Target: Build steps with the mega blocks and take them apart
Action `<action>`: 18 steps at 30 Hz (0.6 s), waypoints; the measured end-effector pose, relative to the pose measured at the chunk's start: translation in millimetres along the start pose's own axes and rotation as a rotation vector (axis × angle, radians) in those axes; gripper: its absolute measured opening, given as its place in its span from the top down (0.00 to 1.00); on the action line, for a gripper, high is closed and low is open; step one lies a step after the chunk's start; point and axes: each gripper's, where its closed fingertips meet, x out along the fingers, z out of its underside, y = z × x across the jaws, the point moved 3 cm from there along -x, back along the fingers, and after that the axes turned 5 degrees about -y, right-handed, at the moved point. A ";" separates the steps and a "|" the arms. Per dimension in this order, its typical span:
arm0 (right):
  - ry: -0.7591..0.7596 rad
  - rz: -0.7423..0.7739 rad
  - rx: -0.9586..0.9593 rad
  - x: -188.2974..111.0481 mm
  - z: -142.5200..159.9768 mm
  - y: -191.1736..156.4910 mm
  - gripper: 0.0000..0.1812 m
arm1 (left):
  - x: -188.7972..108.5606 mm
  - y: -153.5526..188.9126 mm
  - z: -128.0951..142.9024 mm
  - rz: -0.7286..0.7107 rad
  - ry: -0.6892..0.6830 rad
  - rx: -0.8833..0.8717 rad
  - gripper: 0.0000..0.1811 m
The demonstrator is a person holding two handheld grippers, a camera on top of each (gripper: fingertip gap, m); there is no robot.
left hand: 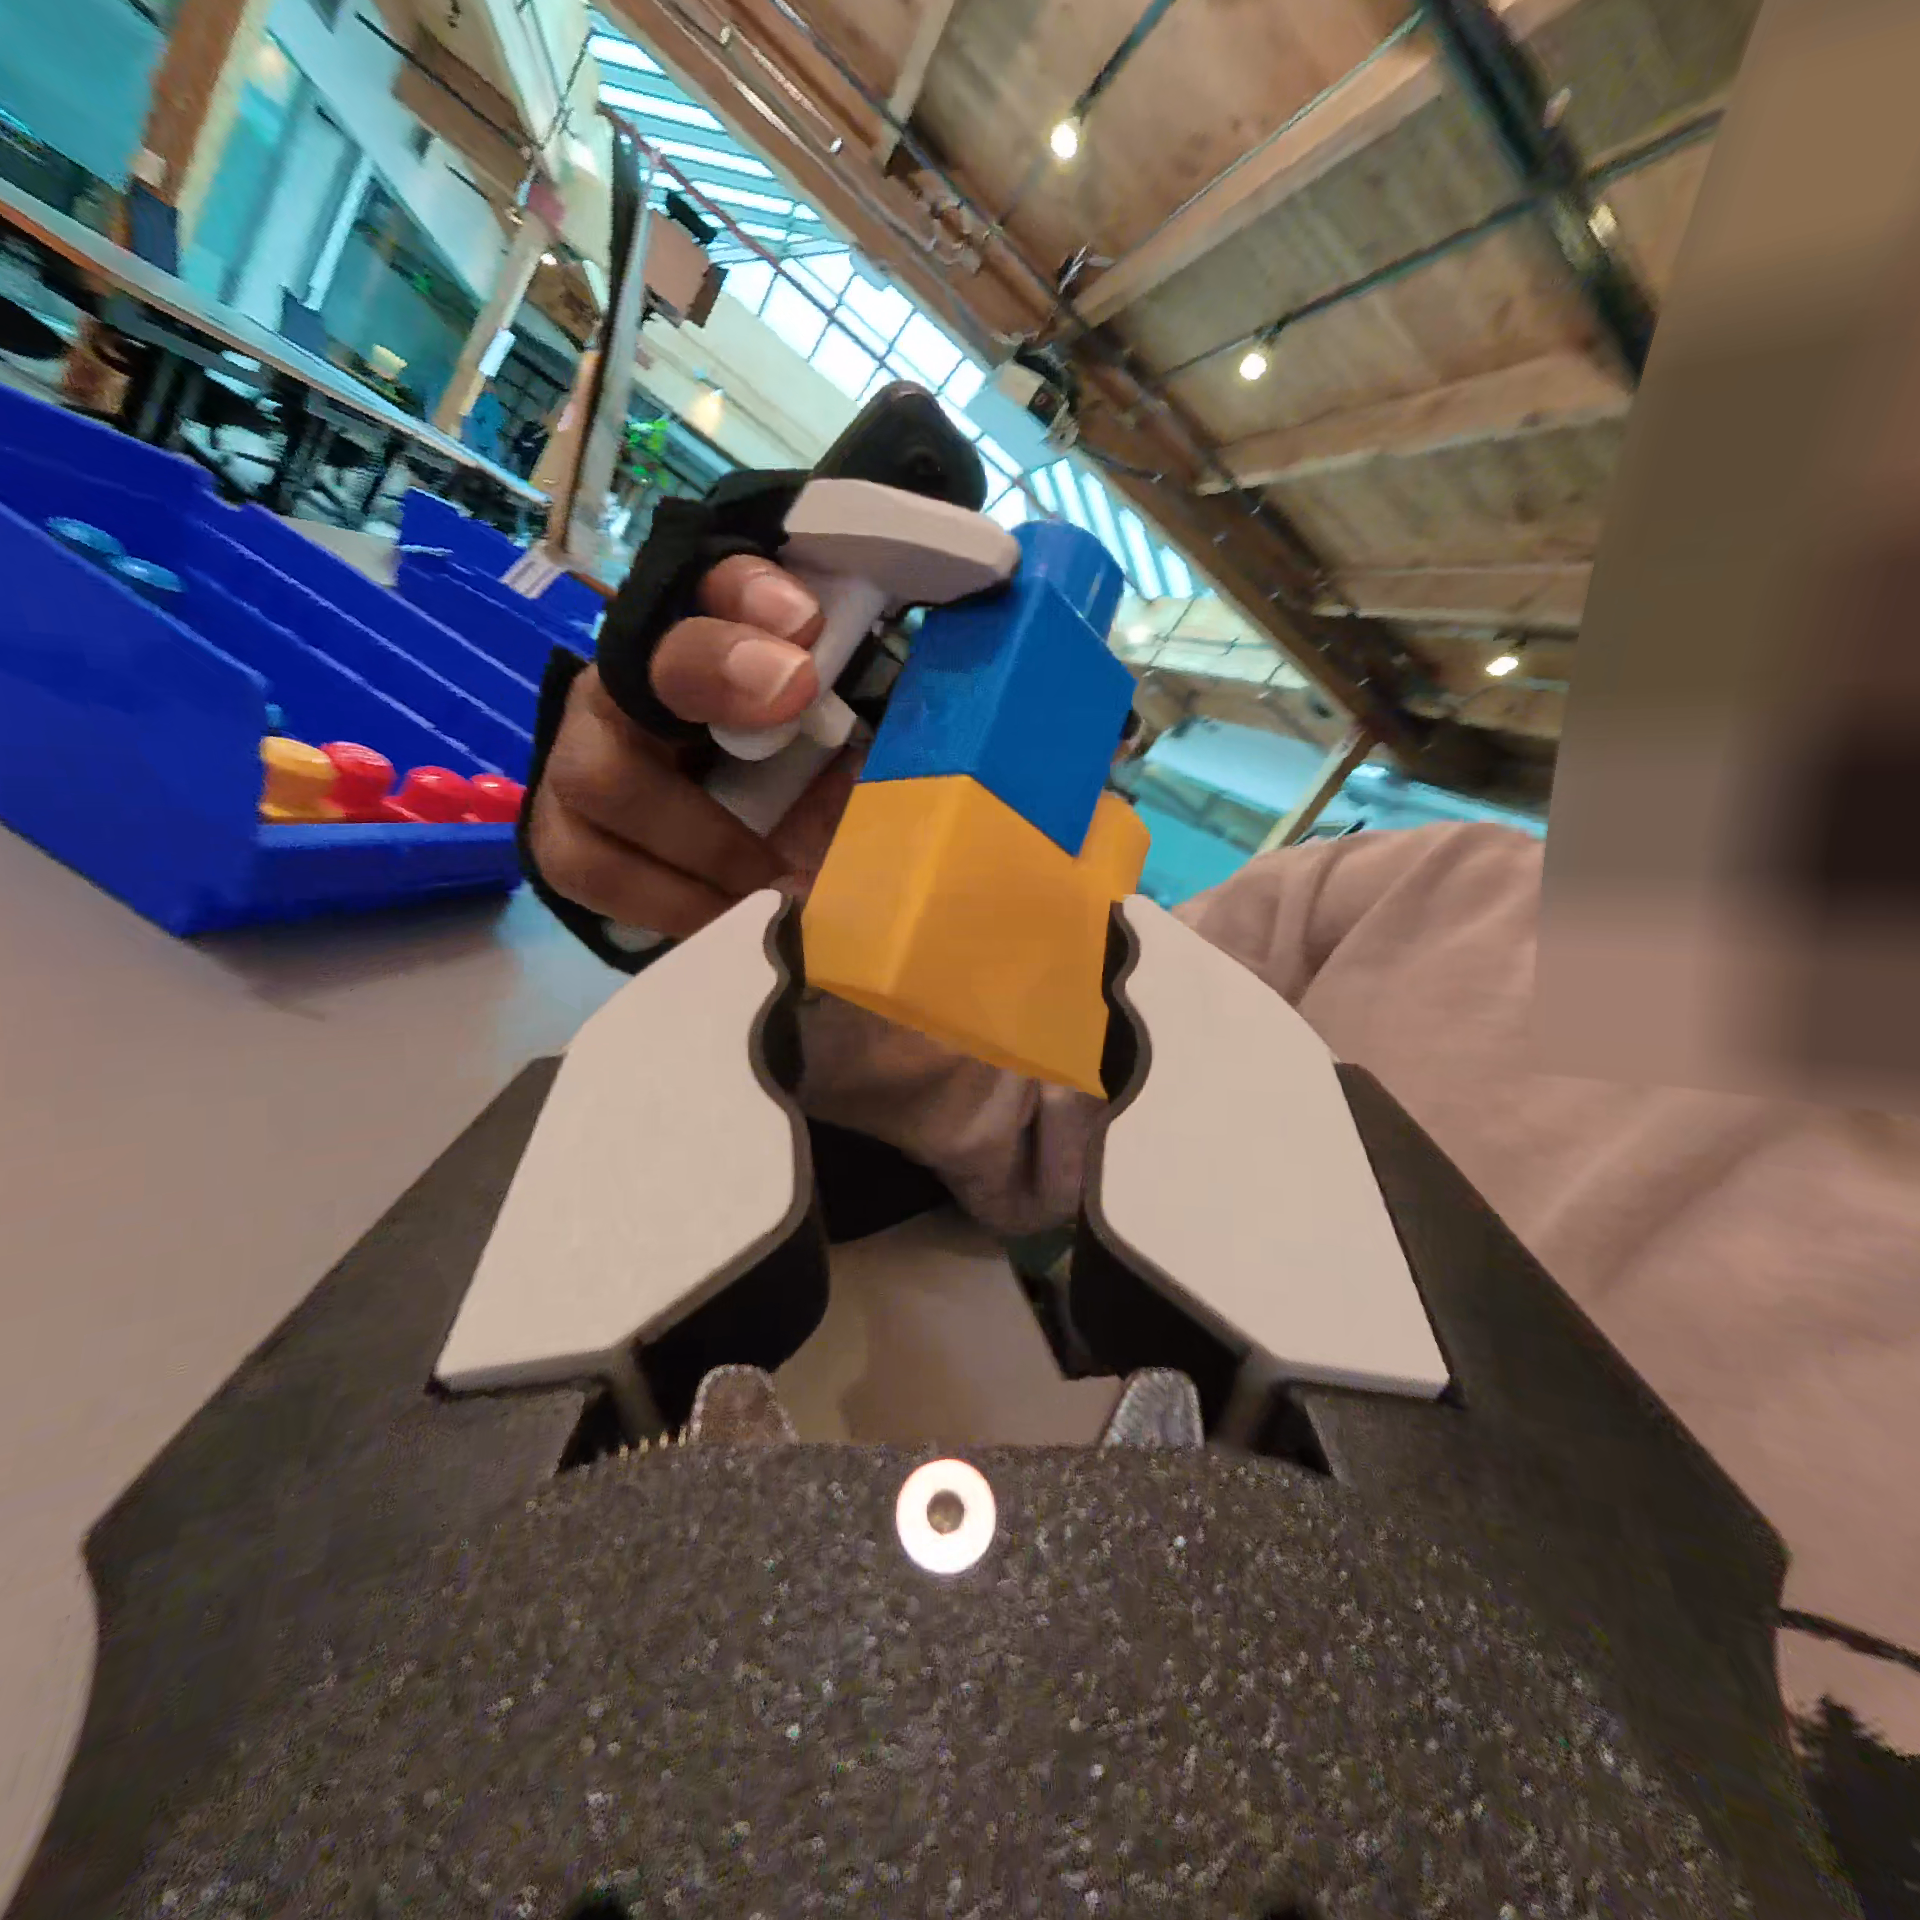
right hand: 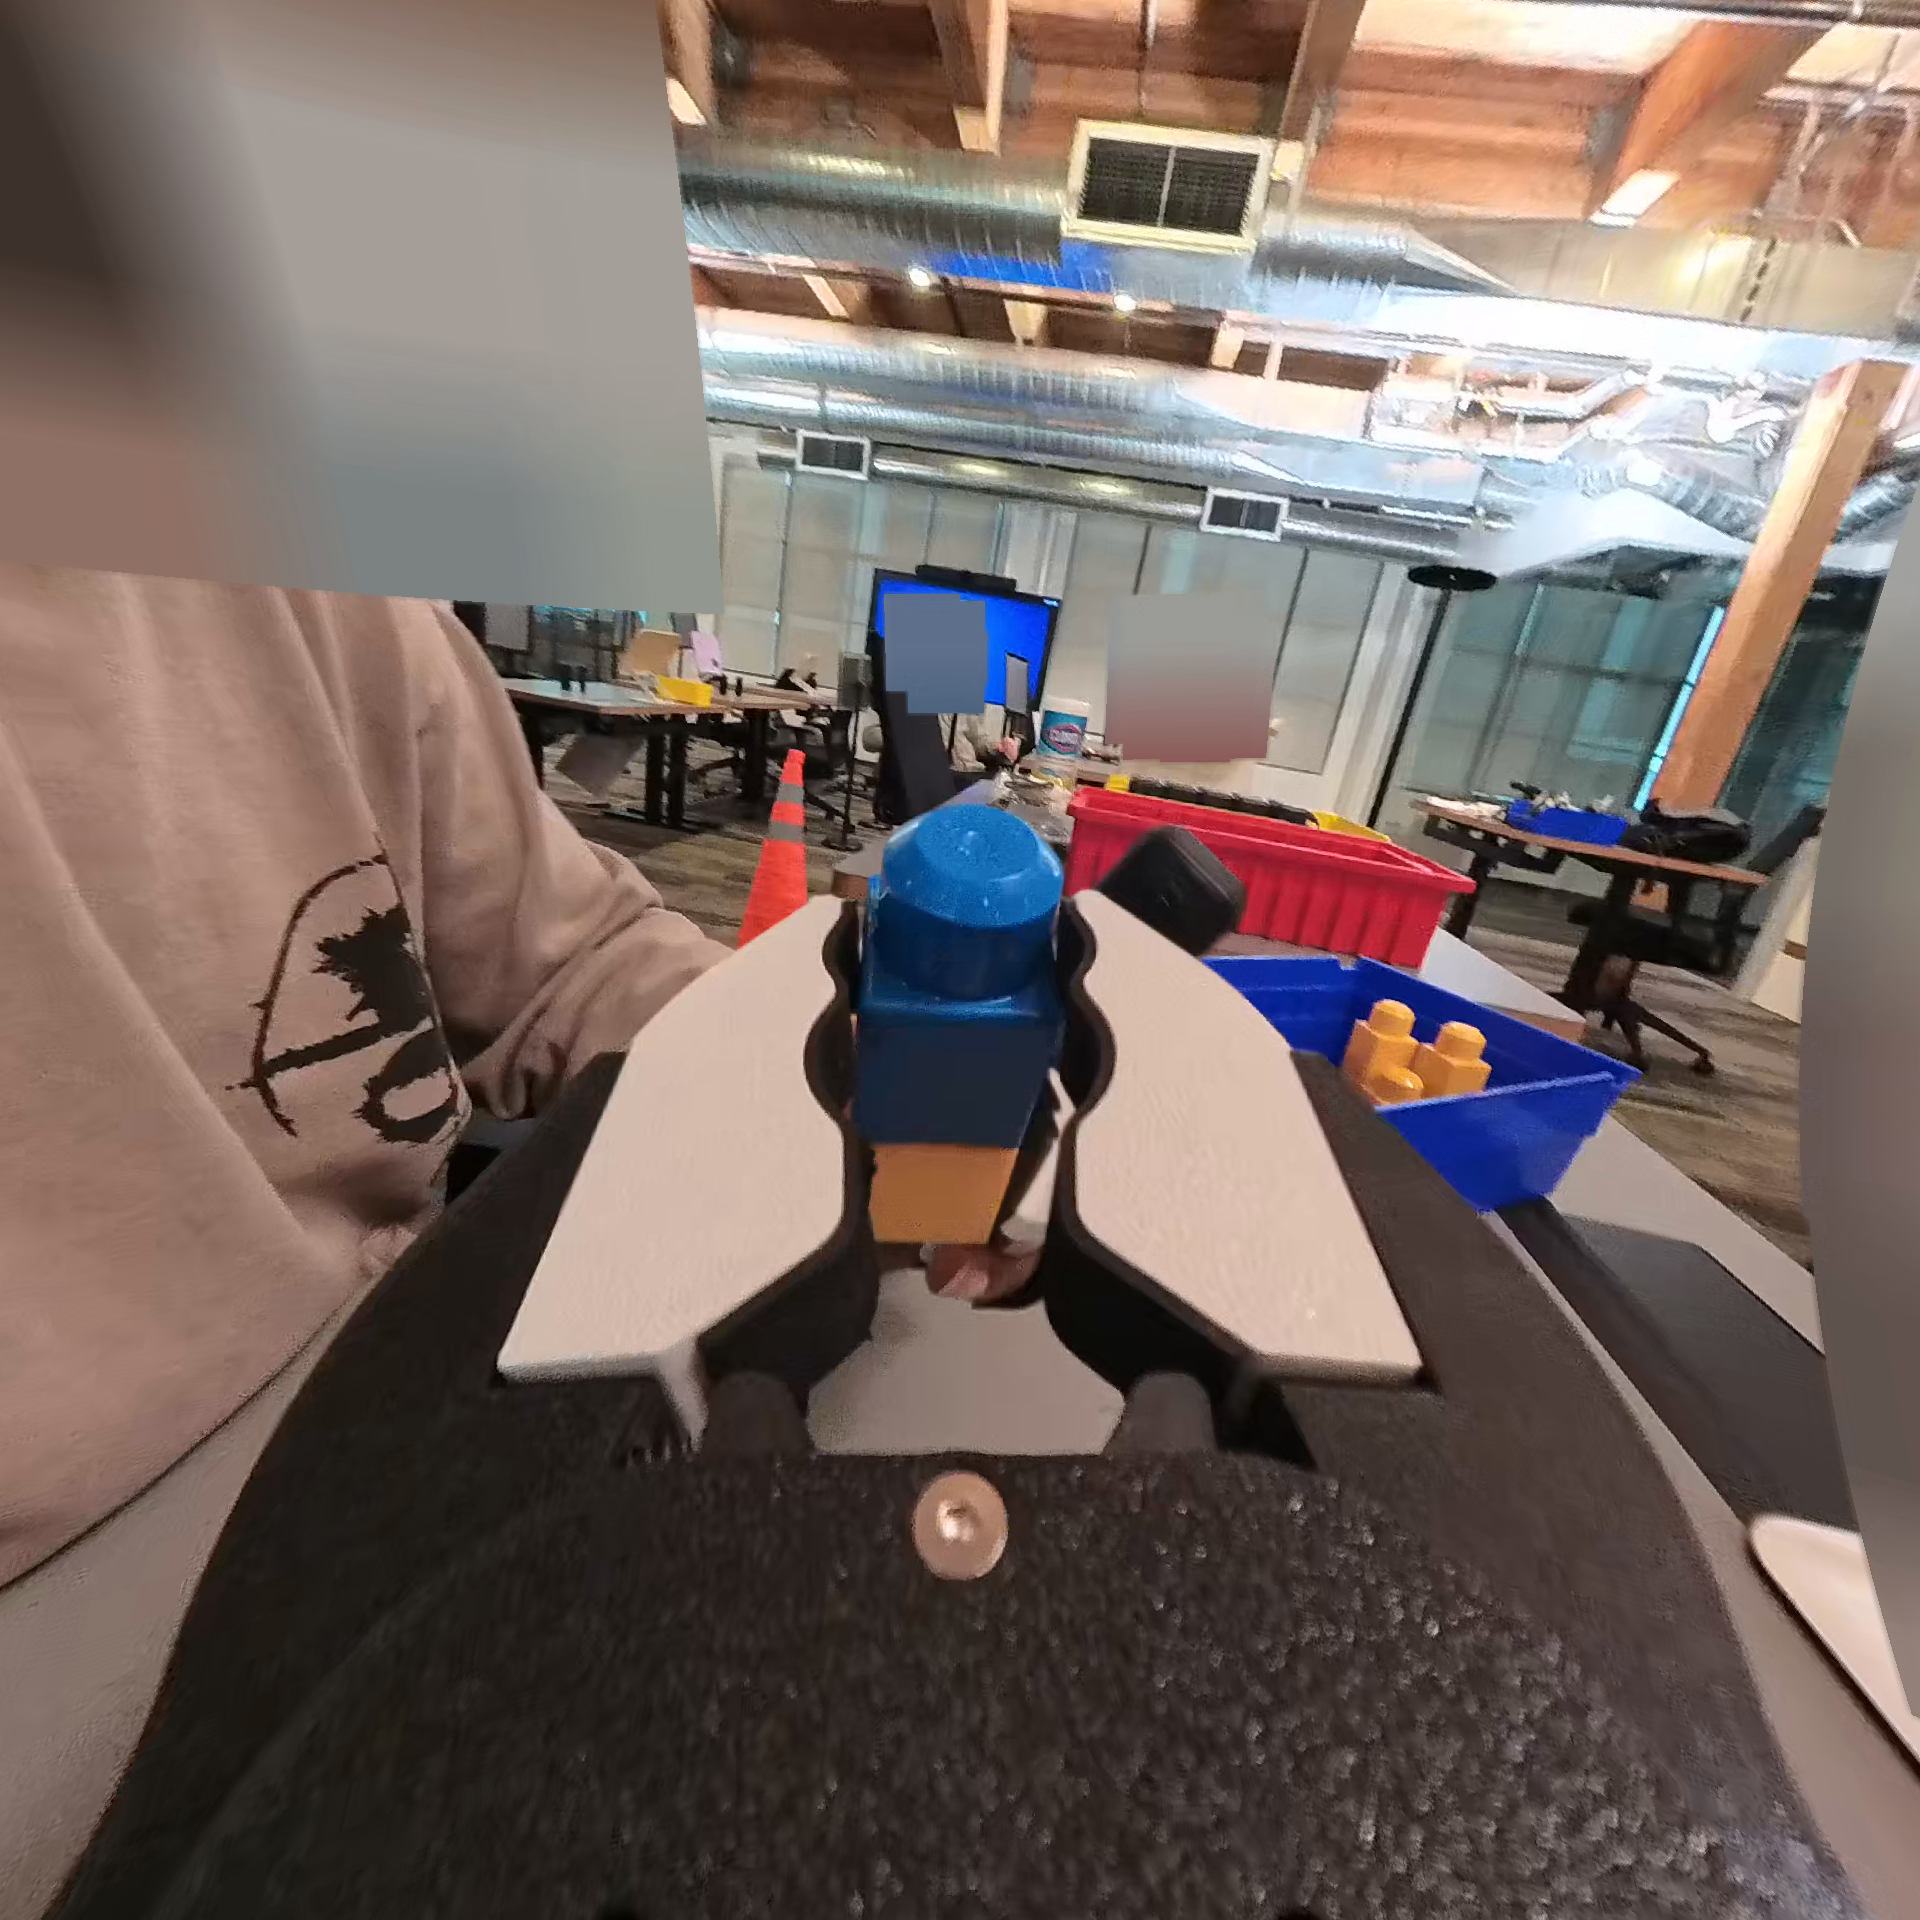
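Left gripper (left hand: 951, 997): closed on orange block (left hand: 956, 935), frame centre.
Right gripper (right hand: 956, 997): clamped on blue block (right hand: 951, 1060).
Handling: light, rigid, smooth plastic; best gripped on flat side walls.

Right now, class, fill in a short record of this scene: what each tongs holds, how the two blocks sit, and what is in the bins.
left tongs: shut on the orange block
right tongs: shut on the blue block
blocks: blue block joined to the orange block, offset like a step, held up off the table
blue bin, left wrist view: red and yellow blocks inside
blue bin, right wrist view: orange blocks inside
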 end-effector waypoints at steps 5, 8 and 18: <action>0.010 -0.045 -0.015 4.0 -6.6 -9.8 0.80 | 2.1 -4.1 3.6 0.050 0.020 -0.071 0.72; 0.034 -0.062 -0.012 3.3 -9.8 -12.0 0.80 | 3.5 -0.6 7.3 0.081 0.007 -0.067 0.73; 0.082 -0.208 0.029 11.2 -15.5 -31.9 0.80 | 18.9 31.2 22.8 0.339 -0.054 -0.071 0.77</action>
